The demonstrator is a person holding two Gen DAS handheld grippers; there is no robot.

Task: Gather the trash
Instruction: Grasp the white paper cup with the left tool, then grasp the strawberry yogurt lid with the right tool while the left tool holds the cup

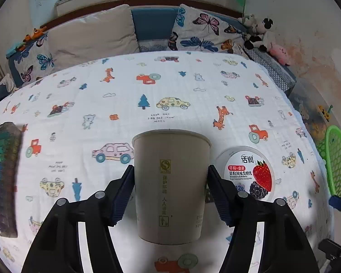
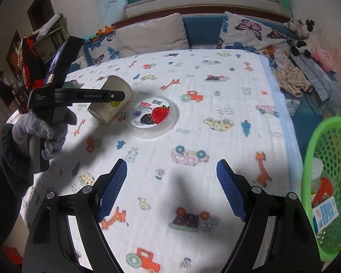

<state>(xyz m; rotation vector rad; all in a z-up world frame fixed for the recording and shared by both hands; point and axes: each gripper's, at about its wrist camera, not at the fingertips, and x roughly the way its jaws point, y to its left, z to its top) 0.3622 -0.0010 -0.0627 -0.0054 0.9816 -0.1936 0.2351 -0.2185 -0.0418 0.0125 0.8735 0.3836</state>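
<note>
Left hand-held gripper (image 1: 171,183) clamped on paper cup (image 1: 171,186) above the bed (image 1: 193,86), yogurt tub (image 1: 246,173) beside; only right wrist view shows right hand-held gripper (image 2: 171,190) spread empty, green basket (image 2: 325,150) with trash inside

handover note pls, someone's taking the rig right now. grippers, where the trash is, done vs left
Left gripper: shut on the paper cup, which the right wrist view shows tilted above the bedspread.
Right gripper: open, holding nothing, over the bedspread near the green basket.
Yogurt tub: lying on the bedspread just right of the cup, untouched.
Done: the basket already holds some items, including a small carton; the rest I cannot identify.
Left: carry the cup to the basket, then probably the yogurt tub. A dark patterned pack sits at the left edge of the left wrist view; unclear whether it counts as trash.
</note>
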